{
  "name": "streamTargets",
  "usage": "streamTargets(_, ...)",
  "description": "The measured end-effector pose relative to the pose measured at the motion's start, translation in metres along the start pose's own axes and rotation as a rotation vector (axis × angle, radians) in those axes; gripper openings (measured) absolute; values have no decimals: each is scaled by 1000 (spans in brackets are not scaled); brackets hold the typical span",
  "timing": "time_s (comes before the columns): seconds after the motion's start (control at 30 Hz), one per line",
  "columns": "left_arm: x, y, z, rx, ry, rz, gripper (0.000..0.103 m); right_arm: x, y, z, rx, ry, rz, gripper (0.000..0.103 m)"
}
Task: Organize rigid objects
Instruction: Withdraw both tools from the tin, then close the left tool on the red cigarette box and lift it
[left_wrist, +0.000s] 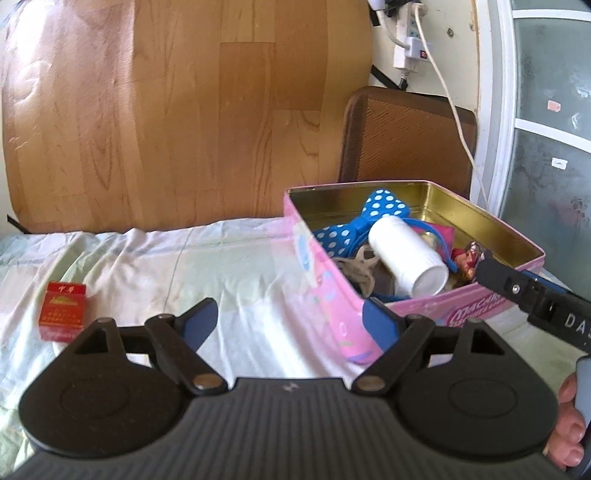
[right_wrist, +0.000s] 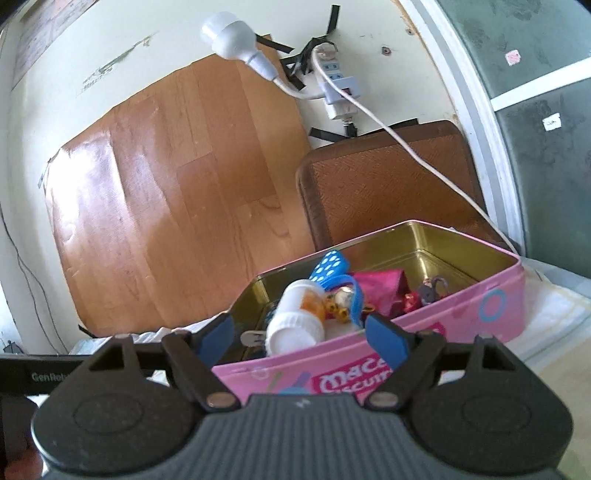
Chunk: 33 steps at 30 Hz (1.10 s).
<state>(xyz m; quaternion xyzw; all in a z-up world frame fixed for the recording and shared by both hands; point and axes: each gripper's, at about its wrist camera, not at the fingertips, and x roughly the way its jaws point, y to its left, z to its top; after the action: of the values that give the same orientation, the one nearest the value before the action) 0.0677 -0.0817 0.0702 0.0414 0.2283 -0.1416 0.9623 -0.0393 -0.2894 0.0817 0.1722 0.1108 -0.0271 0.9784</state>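
The left claw (left_wrist: 290, 321) gapes wide and empty over the bed (left_wrist: 229, 266), while the red cigarette pack (left_wrist: 62, 311) near its left edge, light, stiff, crushable, wants gripping across its flat faces.

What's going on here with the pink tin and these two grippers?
A person holds two grippers, both open and empty. The open pink metal tin on the pale sheet already holds a white plastic bottle, a blue polka-dot bow and small trinkets. The right gripper hovers at the tin's near wall; the left gripper faces the bed, where a red cigarette pack lies outside.
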Motion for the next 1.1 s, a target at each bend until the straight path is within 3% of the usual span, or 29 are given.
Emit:
streamTargets(0.77, -8, 54, -28, -74, 3, 61, 87, 5, 65, -12, -134, 58, 41, 76)
streamTargets(0.93, -14, 86, -32, -121, -22, 89, 87, 18, 98, -15, -221, 99, 143, 76)
streamTargets(1.03, -20, 139, -28, -216, -51, 173, 86, 45, 134, -20, -316, 177, 267, 76)
streamTargets(1.1, -15, 181, -22, -310, -28, 229, 84, 69, 166, -30, -398, 254, 341, 76)
